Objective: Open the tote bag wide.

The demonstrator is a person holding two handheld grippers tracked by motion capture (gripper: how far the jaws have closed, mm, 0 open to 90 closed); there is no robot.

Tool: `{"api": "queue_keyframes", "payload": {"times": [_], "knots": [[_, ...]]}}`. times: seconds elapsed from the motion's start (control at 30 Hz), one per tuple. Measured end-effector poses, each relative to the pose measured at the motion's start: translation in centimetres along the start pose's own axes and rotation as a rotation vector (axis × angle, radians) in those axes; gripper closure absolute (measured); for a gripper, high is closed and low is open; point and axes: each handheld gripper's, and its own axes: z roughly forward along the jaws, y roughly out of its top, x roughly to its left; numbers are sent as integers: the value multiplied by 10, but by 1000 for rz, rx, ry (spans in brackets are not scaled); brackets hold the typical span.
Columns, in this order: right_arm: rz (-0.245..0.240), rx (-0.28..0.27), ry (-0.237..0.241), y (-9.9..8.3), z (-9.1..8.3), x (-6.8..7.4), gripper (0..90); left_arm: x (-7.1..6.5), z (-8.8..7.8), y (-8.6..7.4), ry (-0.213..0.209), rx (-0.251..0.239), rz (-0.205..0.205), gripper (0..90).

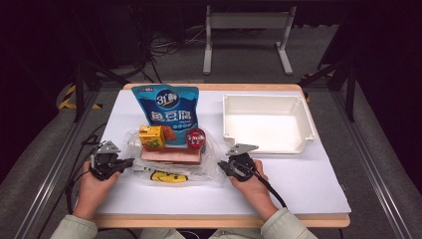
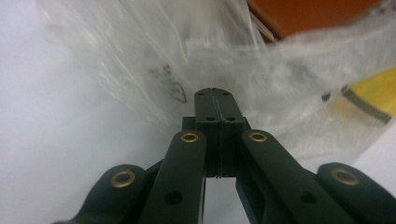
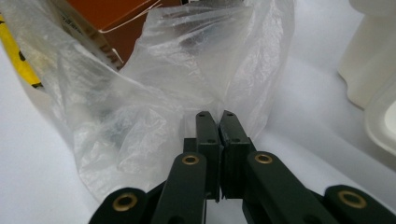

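A clear plastic bag (image 1: pixel 199 172) lies at the table's front middle. On or in it are a yellow drink carton (image 1: pixel 151 136), a red-lidded tub (image 1: pixel 195 138), a flat brown box (image 1: pixel 171 155) and a yellow printed patch (image 1: pixel 166 176). My left gripper (image 1: pixel 130 162) is at the bag's left edge. In the left gripper view its jaws (image 2: pixel 214 91) are pressed together on the bag's film (image 2: pixel 140 56). My right gripper (image 1: pixel 221 166) is at the bag's right edge. The right gripper view shows it (image 3: pixel 215 114) shut, with crumpled film (image 3: pixel 140 121) gathered at the tips.
A blue snack pouch (image 1: pixel 166 107) stands upright just behind the bag. A white plastic bin (image 1: pixel 266 122) sits at the back right of the white table top (image 1: pixel 308 184). Cables trail off the left edge. A metal stand is on the floor beyond.
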Motion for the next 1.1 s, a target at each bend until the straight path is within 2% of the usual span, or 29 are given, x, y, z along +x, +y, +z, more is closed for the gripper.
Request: {"api": "queue_keyframes", "payload": {"times": [0.1,0.2,0.23,0.27,0.33,0.37,0.4,0.43,0.47,0.53,0.6,0.67,0.73,0.8,0.87,0.93,1.1], "knots": [[-2,9,2,-3,-4,0,885,-1,2,-5,-15,4,-3,900],[2,16,7,-8,-9,-2,884,0,-2,-9,-46,-19,-27,900],[5,14,12,-10,-11,-3,881,1,-6,-12,-47,-50,-48,900],[5,14,12,-10,-11,-3,881,1,-6,-12,-47,-50,-48,900],[4,9,14,-10,-13,-3,879,1,-16,-12,-51,-121,-61,893],[2,6,15,-9,-13,-2,879,2,-22,-12,-62,-166,-72,786],[-3,5,16,-9,-12,-2,879,4,-35,-11,-83,-256,-86,746],[-1,7,15,-9,-12,-2,879,4,-35,-11,-83,-256,-86,688],[-1,7,15,-9,-12,-2,879,5,-40,-10,-84,-290,-100,688],[-6,7,19,-9,-11,-1,879,6,-47,-8,-87,-349,-113,581],[-3,8,18,-8,-10,0,879,7,-46,-4,-111,-369,-120,476],[-5,7,19,-8,-9,0,879,7,-40,1,-130,-362,-116,493],[-9,5,23,-7,-9,1,877,6,-33,3,-161,-331,-102,642],[-12,4,25,-6,-9,1,877,5,-30,3,-147,-302,-87,808],[-19,3,27,-6,-9,2,876,3,-27,1,-130,-248,-70,900],[-20,1,28,-6,-10,3,876,0,-24,-2,-104,-197,-52,900],[-27,6,23,-5,-10,2,882,-3,-11,-7,-58,-67,-48,900]]}}
